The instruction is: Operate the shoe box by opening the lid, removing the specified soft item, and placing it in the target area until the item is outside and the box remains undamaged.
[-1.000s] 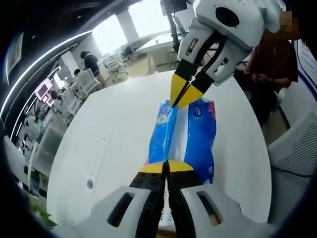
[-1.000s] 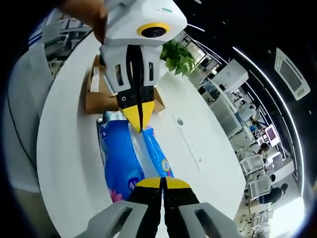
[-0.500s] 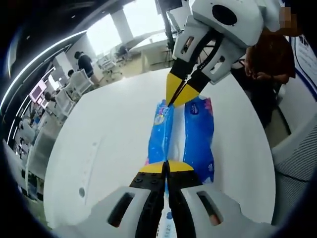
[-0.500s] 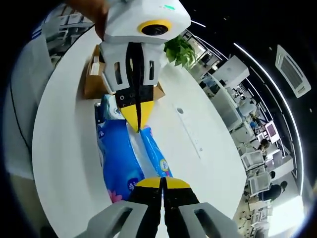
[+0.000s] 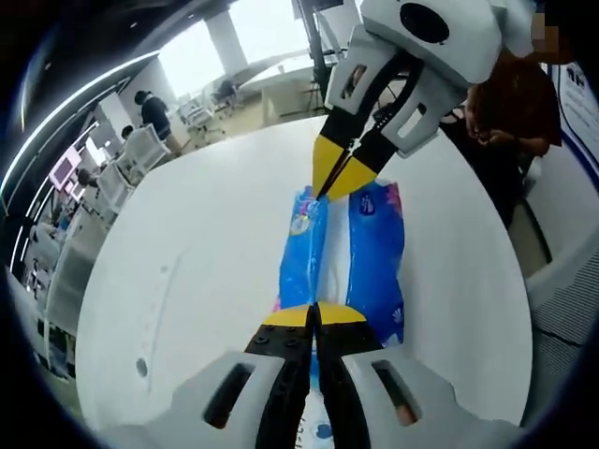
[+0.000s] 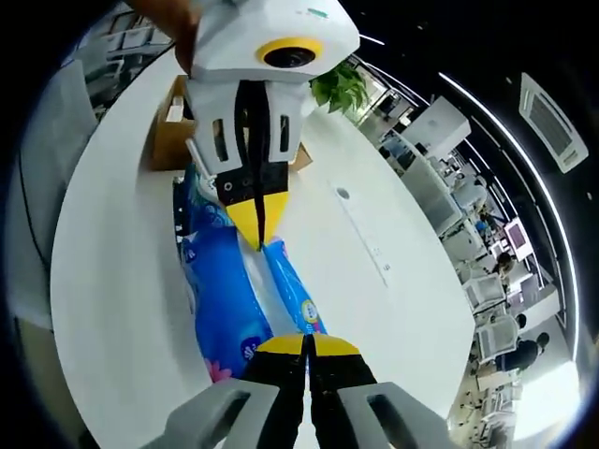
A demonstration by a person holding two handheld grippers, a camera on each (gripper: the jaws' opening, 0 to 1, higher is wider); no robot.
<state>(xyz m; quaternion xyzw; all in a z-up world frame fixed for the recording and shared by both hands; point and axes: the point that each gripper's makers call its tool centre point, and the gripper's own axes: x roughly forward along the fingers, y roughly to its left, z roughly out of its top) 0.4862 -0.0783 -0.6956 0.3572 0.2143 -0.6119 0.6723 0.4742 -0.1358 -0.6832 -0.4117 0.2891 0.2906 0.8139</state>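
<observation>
A round white table (image 5: 197,253) spreads across the middle of both views. In the left gripper view, bright windows (image 5: 257,23) glow at the top, with white office chairs (image 5: 140,154) at upper left. In the right gripper view, a green plant (image 6: 342,89) sits at top centre, desks (image 6: 440,140) at right, and a ceiling vent (image 6: 552,117) at upper right.

The pack (image 5: 360,253) is a soft blue plastic multi-pack of tissues, with white panels, printed lettering and pink flowers near one end. It hangs stretched lengthwise over the white table (image 5: 206,253), pinched at both ends along its folded top seam, so its two blue sides sag apart like a tent. The box (image 6: 167,140) is brown cardboard, lying on the table beyond the pack's far end; it seems open, though mostly hidden.
</observation>
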